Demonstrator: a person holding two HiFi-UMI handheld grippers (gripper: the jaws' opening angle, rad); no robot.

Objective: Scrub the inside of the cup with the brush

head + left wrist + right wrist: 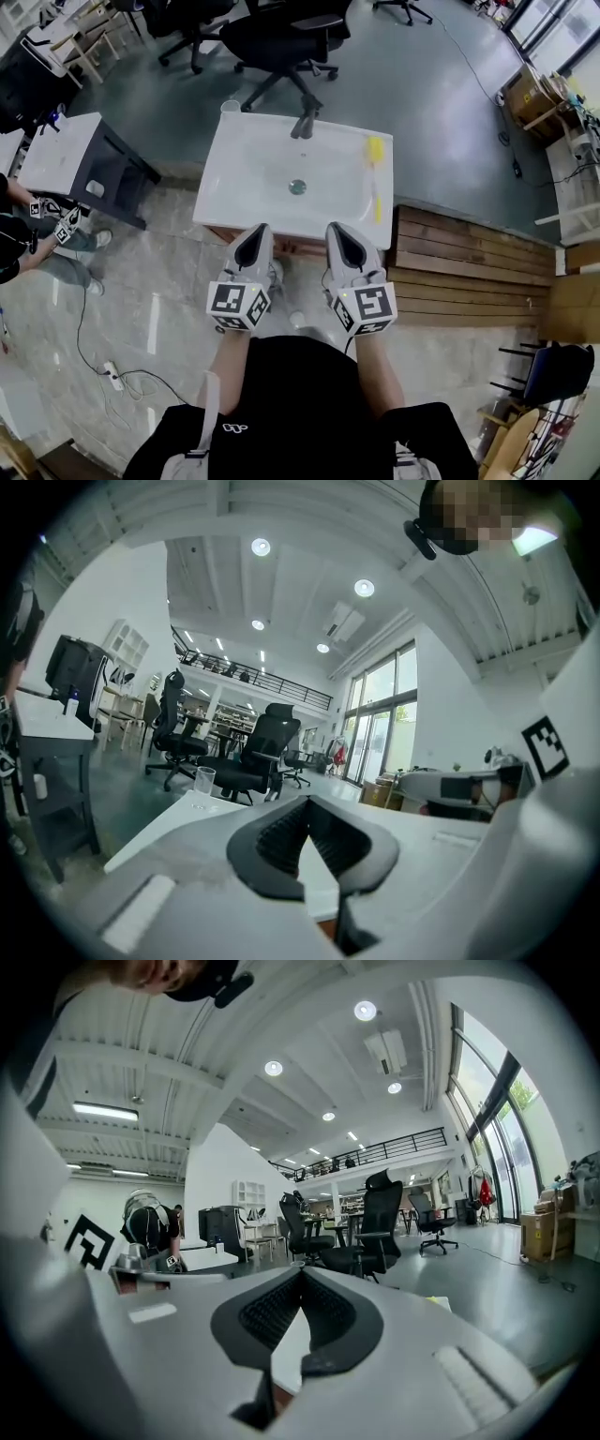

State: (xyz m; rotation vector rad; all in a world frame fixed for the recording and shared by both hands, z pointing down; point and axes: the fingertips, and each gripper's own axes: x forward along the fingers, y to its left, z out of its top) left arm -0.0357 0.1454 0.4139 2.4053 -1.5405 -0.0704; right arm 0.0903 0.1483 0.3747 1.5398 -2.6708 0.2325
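Observation:
A clear cup (231, 107) stands on the far left corner of the white basin top (253, 164), and it shows small in the left gripper view (203, 780). The yellow brush (375, 155) lies along the basin's right side, its handle pointing towards me. A drain (297, 187) sits in the middle and a dark tap (302, 125) at the far edge. My left gripper (256, 234) and right gripper (339, 234) hover side by side at the near edge. Both are shut with nothing in them (307, 803) (302, 1277).
Black office chairs (281, 42) stand behind the basin. A white and grey side table (75, 155) is at the left, with another person (28, 244) beside it. Wooden slats (469, 267) lie to the right. A cable and power strip (112, 375) run over the floor.

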